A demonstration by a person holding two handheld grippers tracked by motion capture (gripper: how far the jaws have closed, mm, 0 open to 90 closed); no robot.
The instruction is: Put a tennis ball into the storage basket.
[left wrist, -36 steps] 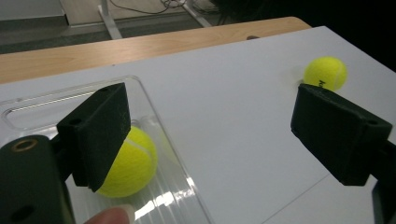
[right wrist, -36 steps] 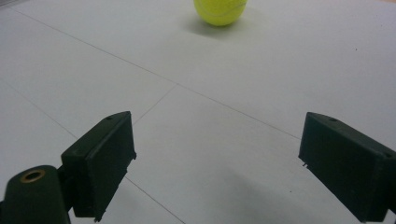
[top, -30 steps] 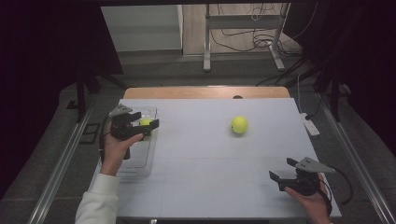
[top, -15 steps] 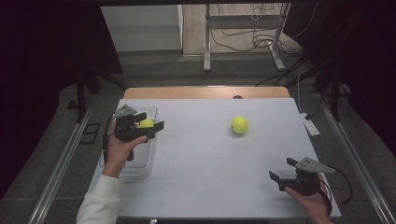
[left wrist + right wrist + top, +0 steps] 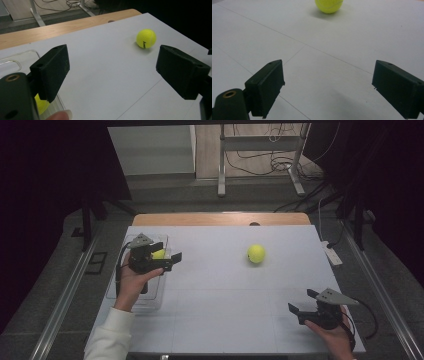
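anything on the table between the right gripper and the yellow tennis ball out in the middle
Nothing: in the right gripper view, only bare white table stretches from the open right gripper to the yellow tennis ball.

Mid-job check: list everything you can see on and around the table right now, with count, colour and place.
tennis balls: 2, yellow-green; one loose on the table right of centre, one in the clear bin under the left gripper
clear bin: 1, transparent, left edge of the table
table: 1, white top with a wooden far edge
white block: 1, at the table's right edge
metal stand with cables: 1, grey, on the floor beyond the table
left gripper: 1, black, open, over the bin
right gripper: 1, black, open, near right corner
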